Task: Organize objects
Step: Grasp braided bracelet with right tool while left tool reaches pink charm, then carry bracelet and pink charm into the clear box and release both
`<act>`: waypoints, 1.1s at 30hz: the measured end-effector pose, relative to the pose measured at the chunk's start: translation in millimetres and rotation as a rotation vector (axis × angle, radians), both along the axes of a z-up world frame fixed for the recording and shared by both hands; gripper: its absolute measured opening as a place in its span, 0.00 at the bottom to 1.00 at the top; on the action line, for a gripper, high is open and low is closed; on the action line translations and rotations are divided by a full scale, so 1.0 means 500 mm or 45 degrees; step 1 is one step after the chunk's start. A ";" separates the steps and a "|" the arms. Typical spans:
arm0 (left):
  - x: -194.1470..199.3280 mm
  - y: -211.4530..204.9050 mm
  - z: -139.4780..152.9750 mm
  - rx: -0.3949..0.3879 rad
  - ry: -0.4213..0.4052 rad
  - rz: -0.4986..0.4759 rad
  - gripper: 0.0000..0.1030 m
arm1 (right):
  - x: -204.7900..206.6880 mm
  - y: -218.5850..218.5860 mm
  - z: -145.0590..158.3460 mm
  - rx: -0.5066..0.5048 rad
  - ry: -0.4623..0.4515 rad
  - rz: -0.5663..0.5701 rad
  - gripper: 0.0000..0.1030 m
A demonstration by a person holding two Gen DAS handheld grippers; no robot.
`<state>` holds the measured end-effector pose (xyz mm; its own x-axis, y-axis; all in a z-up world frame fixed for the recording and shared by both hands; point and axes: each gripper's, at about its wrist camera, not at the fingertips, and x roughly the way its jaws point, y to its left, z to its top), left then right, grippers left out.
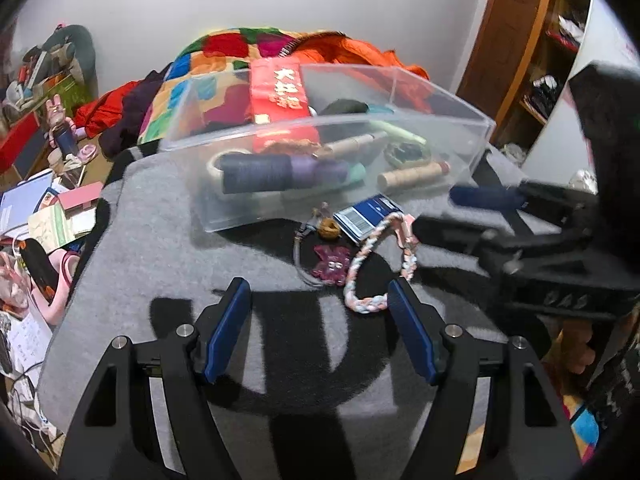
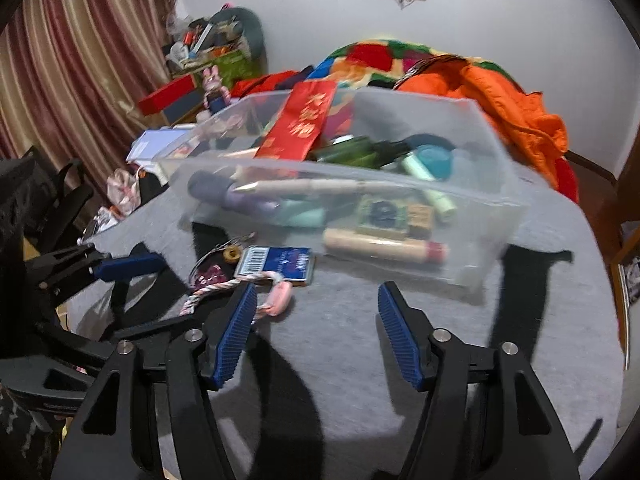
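A clear plastic bin [image 1: 476, 142] [image 2: 496, 236] stands on the grey cloth surface [image 1: 168, 240] [image 2: 400, 288], holding thread spools, tubes and a red packet [image 1: 276, 92] [image 2: 300, 120]. In front of it lie a braided pink-and-white loop [image 1: 362, 260] [image 2: 216, 288], a blue card [image 1: 366, 214] [image 2: 280, 264], a maroon charm on a grey cord [image 1: 330, 264] [image 2: 206, 274] and a small brown ring [image 1: 329, 229] [image 2: 231, 255]. My left gripper [image 1: 320, 300] is open and empty just before the loop. My right gripper [image 2: 318, 300] is open and empty; it also shows in the left wrist view [image 1: 452, 210] beside the card.
A colourful quilt [image 1: 224, 64] and orange jacket [image 2: 512, 112] are piled behind the bin. Books and clutter [image 1: 44, 216] lie left of the cloth surface. A wooden shelf [image 1: 536, 48] stands at the right. Striped curtains [image 2: 64, 72] hang at the left.
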<state>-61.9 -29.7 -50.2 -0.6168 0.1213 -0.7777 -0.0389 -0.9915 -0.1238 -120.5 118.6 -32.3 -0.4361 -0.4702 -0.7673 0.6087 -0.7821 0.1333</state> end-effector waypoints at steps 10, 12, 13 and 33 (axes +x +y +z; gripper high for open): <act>-0.019 -0.035 -0.004 0.027 -0.024 0.051 0.60 | 0.028 -0.050 -0.030 0.089 0.021 0.080 0.11; -0.023 -0.027 -0.007 0.016 -0.030 0.036 0.60 | 0.034 -0.038 -0.028 0.075 0.031 0.066 0.10; -0.025 -0.023 -0.008 0.005 -0.033 0.027 0.60 | 0.034 -0.031 -0.026 0.067 0.032 0.058 0.10; -0.019 0.015 -0.016 -0.029 0.007 -0.002 0.21 | 0.008 0.076 0.021 -0.071 0.040 -0.116 0.10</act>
